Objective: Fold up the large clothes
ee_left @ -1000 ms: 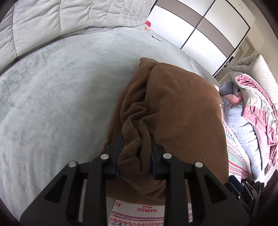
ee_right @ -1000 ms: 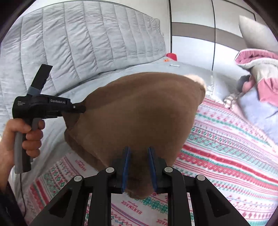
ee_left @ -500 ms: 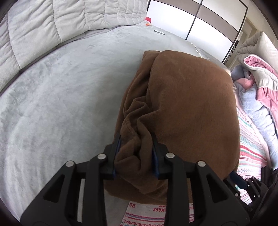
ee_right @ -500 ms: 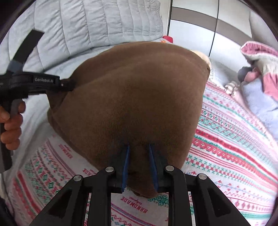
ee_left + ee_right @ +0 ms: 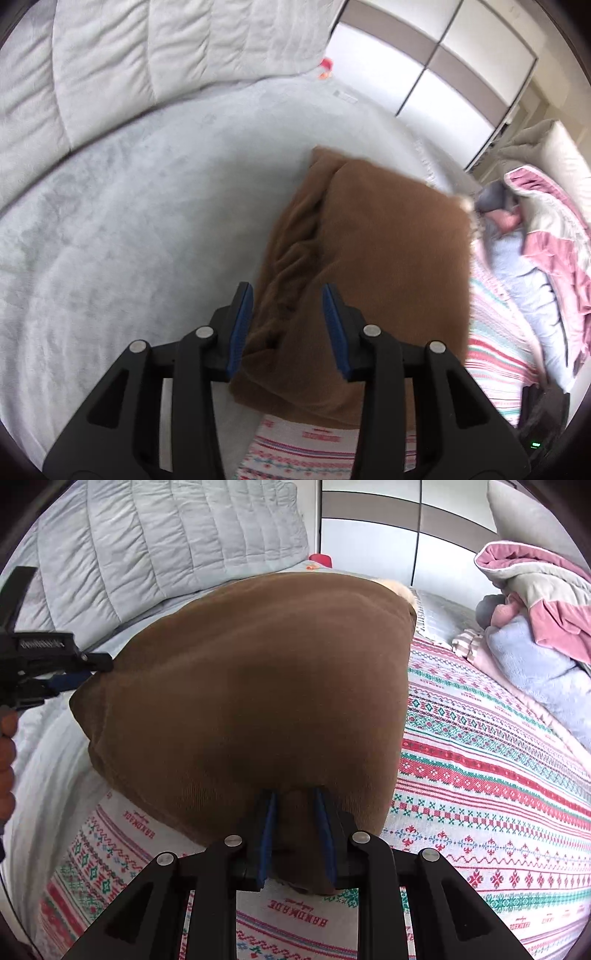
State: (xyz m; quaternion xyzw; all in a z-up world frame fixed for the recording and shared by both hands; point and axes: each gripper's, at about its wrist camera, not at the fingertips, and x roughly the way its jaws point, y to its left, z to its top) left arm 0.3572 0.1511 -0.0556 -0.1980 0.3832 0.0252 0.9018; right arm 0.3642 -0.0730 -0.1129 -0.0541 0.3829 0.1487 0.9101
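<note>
A folded brown garment [image 5: 388, 258] lies on the bed, half on the grey cover, half on the patterned blanket. My left gripper [image 5: 286, 295] hovers just above its bunched left edge; its jaws are opening and the blue pads stand clear of the cloth. In the right wrist view the same left gripper [image 5: 79, 670] sits at the garment's [image 5: 258, 683] left corner, with a hand behind it. My right gripper [image 5: 294, 801] is shut on the near edge of the brown garment, with cloth pinched between its pads.
A grey plush bed cover [image 5: 129, 240] spreads to the left, with a quilted grey duvet [image 5: 129, 55] behind. The striped patterned blanket [image 5: 480, 757] covers the right side. A pile of pink and pale blue clothes [image 5: 535, 627] is at the far right. Wardrobe doors [image 5: 424, 74] stand behind.
The left jaws have parted and let go of the bunched brown edge, and that gripper has lifted a little. The right gripper keeps its grip, with the garment lower and flatter than a second ago.
</note>
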